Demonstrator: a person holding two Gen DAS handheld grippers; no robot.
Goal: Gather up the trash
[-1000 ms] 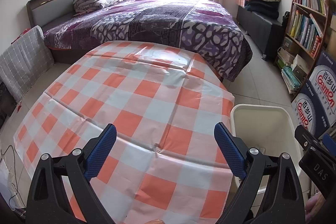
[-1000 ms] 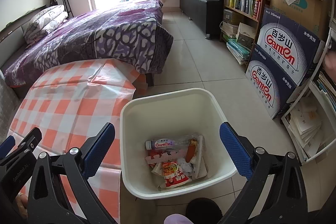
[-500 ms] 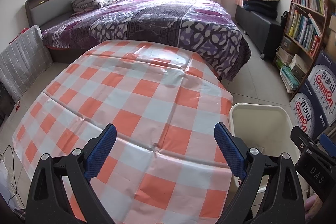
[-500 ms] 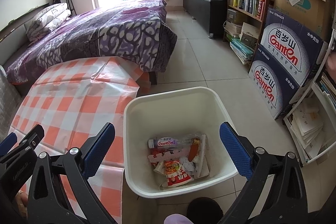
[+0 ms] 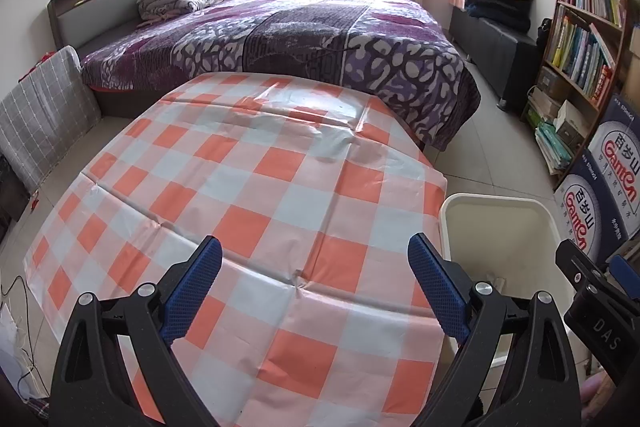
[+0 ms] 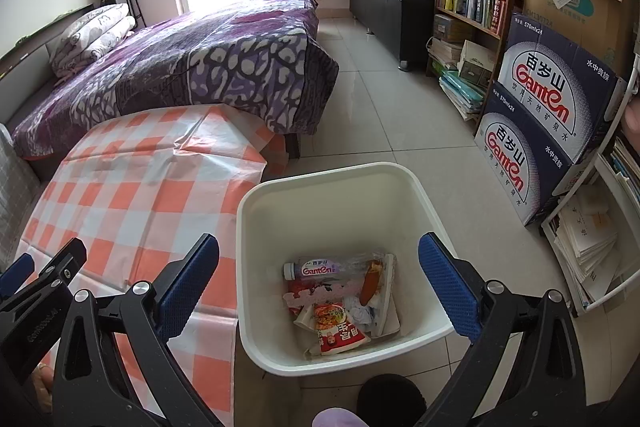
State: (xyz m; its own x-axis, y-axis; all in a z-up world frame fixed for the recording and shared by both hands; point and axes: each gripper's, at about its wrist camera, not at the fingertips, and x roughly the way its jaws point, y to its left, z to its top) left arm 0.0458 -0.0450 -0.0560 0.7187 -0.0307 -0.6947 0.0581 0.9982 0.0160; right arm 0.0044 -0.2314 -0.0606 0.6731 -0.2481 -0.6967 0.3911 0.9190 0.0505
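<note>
Trash all in bin point(image 6: 420, 195), table point(image 5: 256, 227) bare.
Both grippers, left point(image 5: 316, 283) & right point(image 6: 320, 283), spread wide w/ nothing held, drifted slightly back; looks done.

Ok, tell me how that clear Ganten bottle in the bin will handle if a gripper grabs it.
The bottle looks empty and thin-walled, so it is probably light and may crumple under a squeeze. Its round, glossy body could slip or roll. It lies on loose wrappers in the white bin, so it may shift when touched.
</note>
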